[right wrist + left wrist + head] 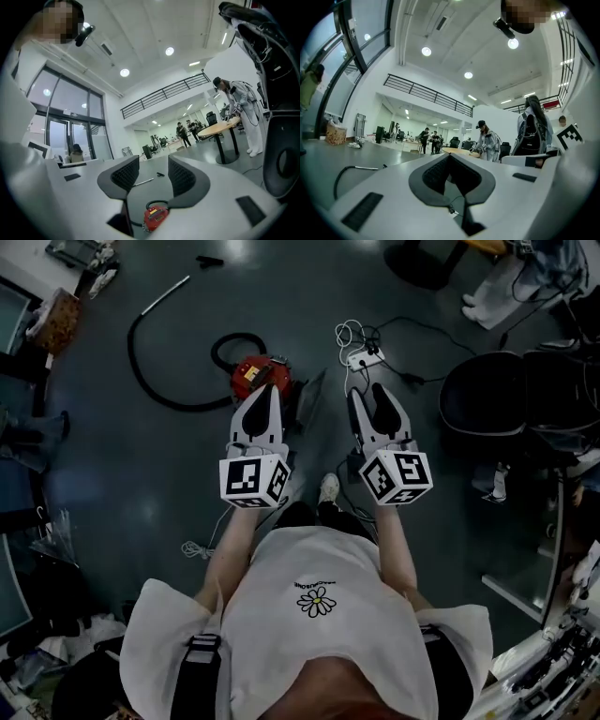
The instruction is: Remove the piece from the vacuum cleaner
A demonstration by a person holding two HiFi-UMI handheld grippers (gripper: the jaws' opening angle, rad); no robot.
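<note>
**Item: red vacuum cleaner [255,371], on the floor [112,474].**

- **Position:** It lies low and ahead of both claws, well apart from them and untouched. In the right gripper view, the vacuum cleaner [152,218] shows low down in the gap between the jaws.
- **Attachments:** A black hose [131,351] arcs out to the left and toward the far side. It ends in a metal tube [167,296] whose long axis runs far-right. Which part counts as the piece to remove cannot be told.
- **Nearer claw:** Probably the left, which sits directly over the body in the head view.

**Item: left claw [266,399].**

- **State:** The jaws are closed together with nothing between them. It points level across the room.

**Item: right claw [373,409].**

- **State:** The jaws stand wide apart and empty, touching nothing.
- **Position:** It is held to the right of the vacuum cleaner. A power strip [366,358] lies on the floor beyond it.

**Note:** Either claw would probably have to drop a long way to reach the body or the hose joint.
</note>
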